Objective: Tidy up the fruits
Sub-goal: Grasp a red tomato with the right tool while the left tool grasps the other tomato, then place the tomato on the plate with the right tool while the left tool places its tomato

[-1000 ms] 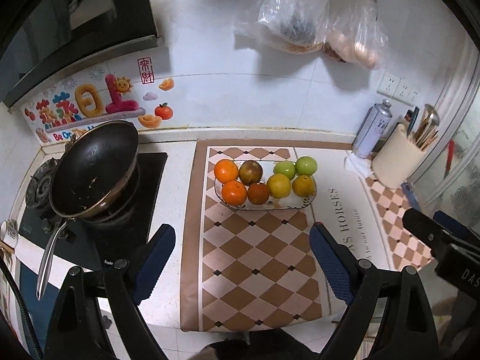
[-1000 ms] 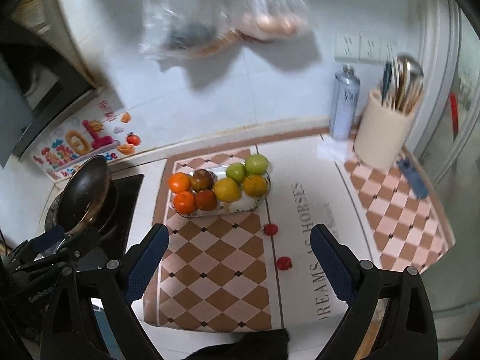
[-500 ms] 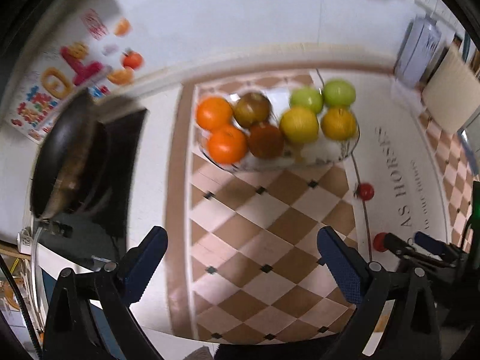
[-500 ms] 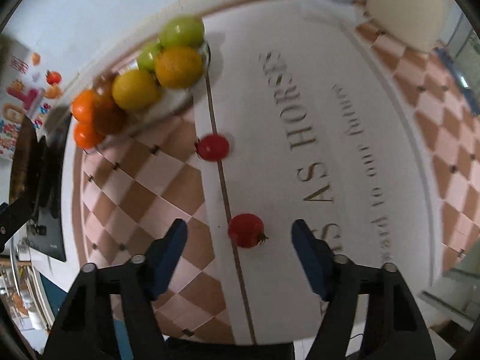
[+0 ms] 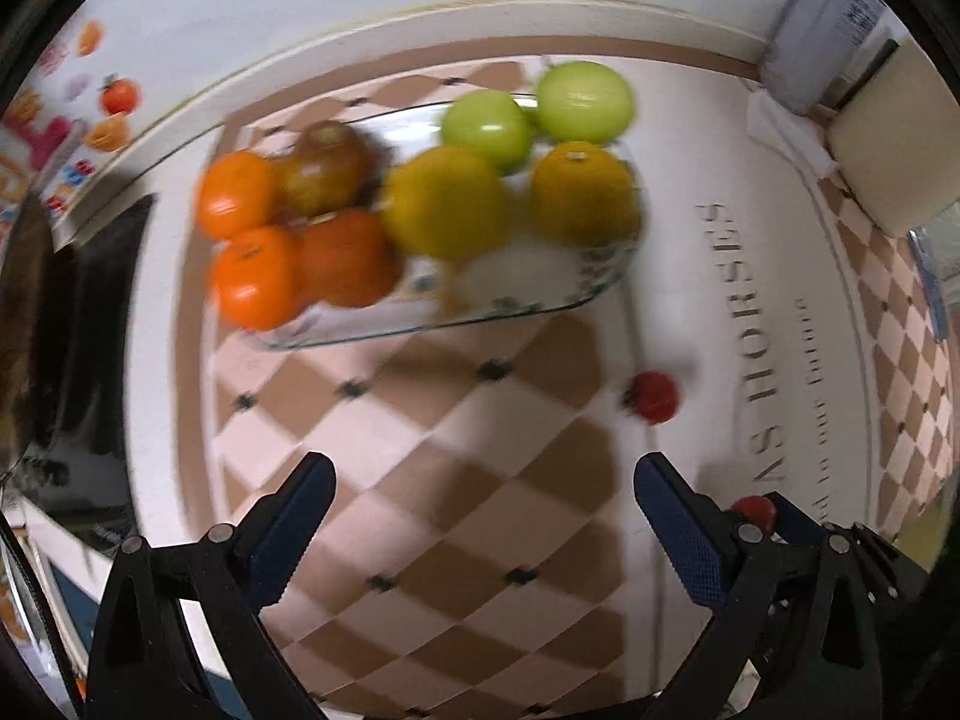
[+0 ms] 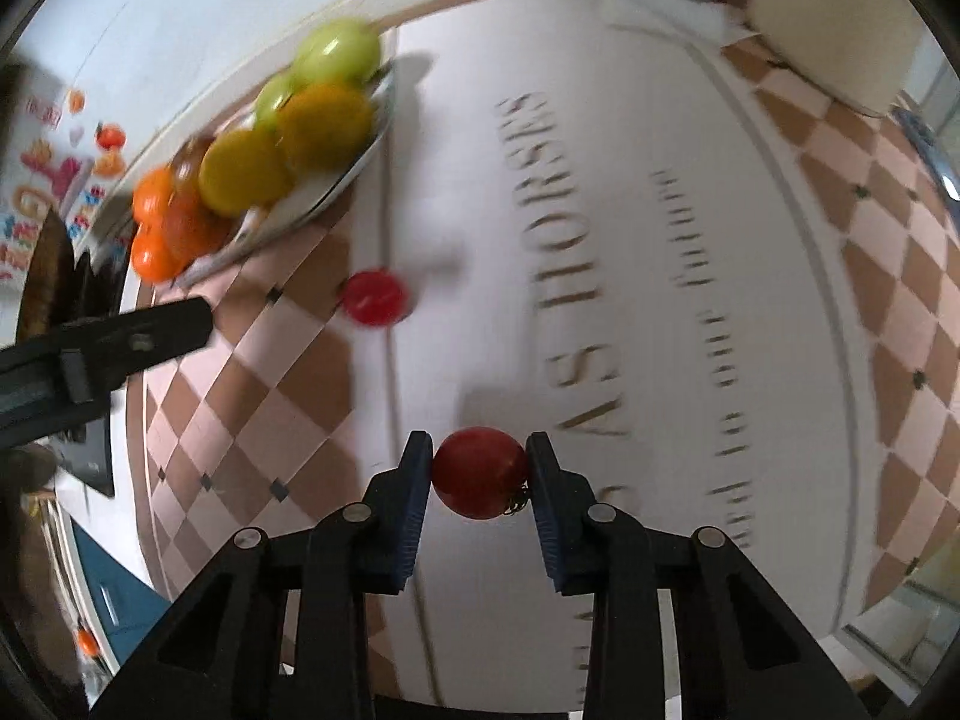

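Observation:
A glass dish (image 5: 540,306) holds several oranges, yellow and green fruits; it also shows in the right wrist view (image 6: 336,186). Two small red tomatoes lie on the mat. My right gripper (image 6: 480,468) is shut on the near tomato (image 6: 480,471), both pads touching its sides, low over the mat. The far tomato (image 6: 375,297) sits loose between it and the dish, and shows in the left wrist view (image 5: 654,397). My left gripper (image 5: 480,516) is open and empty above the checkered mat, in front of the dish. The held tomato (image 5: 755,510) shows behind its right finger.
A checkered mat (image 5: 450,450) with lettering covers the counter. A black pan and stove (image 5: 36,312) lie at the left. A cream utensil holder (image 6: 840,18) and a spray can (image 5: 822,30) stand at the back right. The left gripper's finger (image 6: 120,342) reaches in at the left.
Both grippers have dropped toward the mat and moved forward. My right gripper has closed from wide open onto the near tomato. My left gripper stays open.

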The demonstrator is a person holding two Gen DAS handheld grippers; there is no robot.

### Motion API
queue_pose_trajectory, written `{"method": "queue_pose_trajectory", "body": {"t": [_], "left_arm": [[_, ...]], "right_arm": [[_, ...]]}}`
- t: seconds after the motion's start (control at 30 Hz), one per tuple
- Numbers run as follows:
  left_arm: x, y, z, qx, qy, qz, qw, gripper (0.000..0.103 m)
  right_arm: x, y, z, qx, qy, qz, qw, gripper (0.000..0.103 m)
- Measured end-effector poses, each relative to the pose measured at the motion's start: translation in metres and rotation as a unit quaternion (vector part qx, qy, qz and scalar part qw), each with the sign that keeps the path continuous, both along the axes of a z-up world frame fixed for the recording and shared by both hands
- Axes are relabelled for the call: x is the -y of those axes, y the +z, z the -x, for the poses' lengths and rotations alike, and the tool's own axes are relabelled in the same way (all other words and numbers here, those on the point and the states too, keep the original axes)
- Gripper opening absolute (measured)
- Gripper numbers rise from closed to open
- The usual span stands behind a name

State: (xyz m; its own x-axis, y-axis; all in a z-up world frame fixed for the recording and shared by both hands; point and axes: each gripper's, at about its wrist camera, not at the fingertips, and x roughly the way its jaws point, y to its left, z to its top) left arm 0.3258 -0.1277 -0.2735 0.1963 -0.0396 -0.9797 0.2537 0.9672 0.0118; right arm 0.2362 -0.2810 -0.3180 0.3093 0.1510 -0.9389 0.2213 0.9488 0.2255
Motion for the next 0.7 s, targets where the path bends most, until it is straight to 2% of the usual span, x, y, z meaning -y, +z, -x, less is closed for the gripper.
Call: {"method": "queue_pose_trajectory", "body": {"t": [0.07, 0.13, 0.27, 0.33, 0.4, 0.47, 0.5, 0.7], "left_arm": [[0.021, -0.009, -0.006, -0.011, -0.021, 0.005, 0.9997, 0.102], [0.039, -0.018, -0.010, -0.018, -0.042, 0.007, 0.9989, 0.094], [0.070, -0.039, -0.014, -0.034, -0.073, -0.003, 0.9968, 0.068], [0.081, -0.050, -0.016, -0.045, -0.079, -0.004, 0.9959, 0.060], [0.087, -0.056, -0.017, -0.049, -0.083, -0.002, 0.9954, 0.043], [0.091, -0.060, -0.016, -0.049, -0.087, -0.002, 0.9950, 0.032], [0.091, -0.060, -0.016, -0.046, -0.088, -0.002, 0.9950, 0.028], [0.077, -0.051, -0.016, -0.038, -0.067, 0.023, 0.9967, 0.028]], "right_arm": [[0.019, 0.003, 0.000, 0.002, -0.012, -0.001, 1.000, 0.035], [0.033, 0.004, -0.001, 0.000, -0.024, 0.001, 1.000, 0.035], [0.057, -0.001, -0.001, -0.007, -0.042, 0.005, 0.999, 0.035], [0.060, -0.002, -0.002, -0.009, -0.048, 0.004, 0.999, 0.035], [0.063, -0.003, -0.001, -0.009, -0.051, 0.003, 0.999, 0.035], [0.064, -0.004, -0.001, -0.009, -0.054, 0.000, 0.999, 0.035], [0.065, -0.003, -0.001, -0.008, -0.055, -0.001, 0.998, 0.035], [0.069, 0.006, -0.007, 0.005, -0.052, -0.008, 0.999, 0.035]]}}
